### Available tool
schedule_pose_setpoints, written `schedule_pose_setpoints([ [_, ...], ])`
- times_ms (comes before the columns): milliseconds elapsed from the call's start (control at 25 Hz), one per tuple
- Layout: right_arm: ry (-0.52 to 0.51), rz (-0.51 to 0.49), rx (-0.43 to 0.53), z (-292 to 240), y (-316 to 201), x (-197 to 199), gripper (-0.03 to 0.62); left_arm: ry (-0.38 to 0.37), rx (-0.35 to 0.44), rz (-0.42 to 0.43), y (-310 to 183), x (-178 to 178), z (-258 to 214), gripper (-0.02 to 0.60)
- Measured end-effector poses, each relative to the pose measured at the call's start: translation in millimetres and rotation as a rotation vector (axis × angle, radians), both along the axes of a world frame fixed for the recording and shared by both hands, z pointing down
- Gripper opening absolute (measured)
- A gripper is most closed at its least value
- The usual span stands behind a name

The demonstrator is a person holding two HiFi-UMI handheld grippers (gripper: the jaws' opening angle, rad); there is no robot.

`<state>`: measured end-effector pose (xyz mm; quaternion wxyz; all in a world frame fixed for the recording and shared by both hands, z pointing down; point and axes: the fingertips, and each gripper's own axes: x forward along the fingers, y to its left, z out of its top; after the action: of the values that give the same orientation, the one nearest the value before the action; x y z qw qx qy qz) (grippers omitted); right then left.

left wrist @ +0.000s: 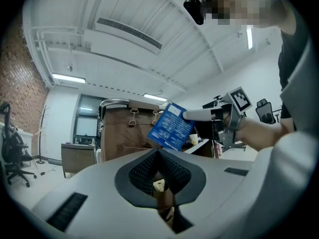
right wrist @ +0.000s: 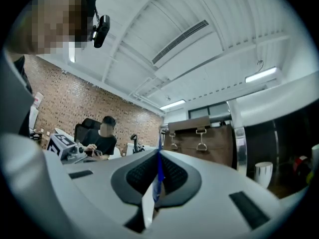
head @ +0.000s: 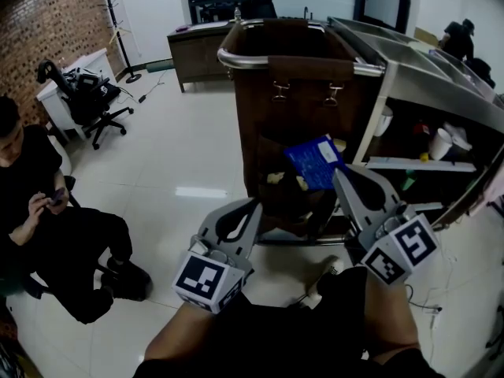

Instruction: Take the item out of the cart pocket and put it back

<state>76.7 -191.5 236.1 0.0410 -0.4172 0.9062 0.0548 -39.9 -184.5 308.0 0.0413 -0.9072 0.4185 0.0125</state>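
Bright overhead strip lights [left wrist: 70,77], floor [head: 201,191] glare, fisheye w/ dark corners.

Left gripper [head: 253,203], right gripper [head: 337,172]: fingers [head: 361,194] closed.

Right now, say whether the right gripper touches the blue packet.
Touching. Right gripper view: the right gripper is shut on the blue packet, seen edge-on.

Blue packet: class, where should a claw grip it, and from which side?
Pinch the blue packet at its lower right edge, from the person's side, as the right claw does: thin and flat, it lets jaws close on both faces.
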Motion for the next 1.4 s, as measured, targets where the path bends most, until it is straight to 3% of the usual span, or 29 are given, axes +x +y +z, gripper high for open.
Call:
schedule_pose_setpoints([
  [240, 0.056, -0.008, 0.083, -33, -40, -23, 0.015, -0.002, 0.004, 0.018, -13, 6, 2, 0.0],
  [400, 0.122, 0.004, 0.086, -30, -73, -36, 0.015, 0.002, -0.016, 0.026, -14, 8, 11, 0.0],
  [840, 0.233, 0.023, 0.001, 8, -123, -53, 0.015, 0.016, -0.037, 0.022, -20, 3, 18, 0.0],
  [1120, 0.312, 0.019, -0.09, 47, -142, -63, 0.015, 0.029, -0.054, 0.034, -17, 6, 20, 0.0],
  [1240, 0.322, 0.009, -0.107, 54, -147, -69, 0.015, 0.04, -0.096, 0.04, -14, 4, 26, 0.0],
  [1400, 0.348, 0.0, -0.118, 62, -151, -70, 0.015, 0.051, -0.086, 0.047, -11, 6, 26, 0.0],
])
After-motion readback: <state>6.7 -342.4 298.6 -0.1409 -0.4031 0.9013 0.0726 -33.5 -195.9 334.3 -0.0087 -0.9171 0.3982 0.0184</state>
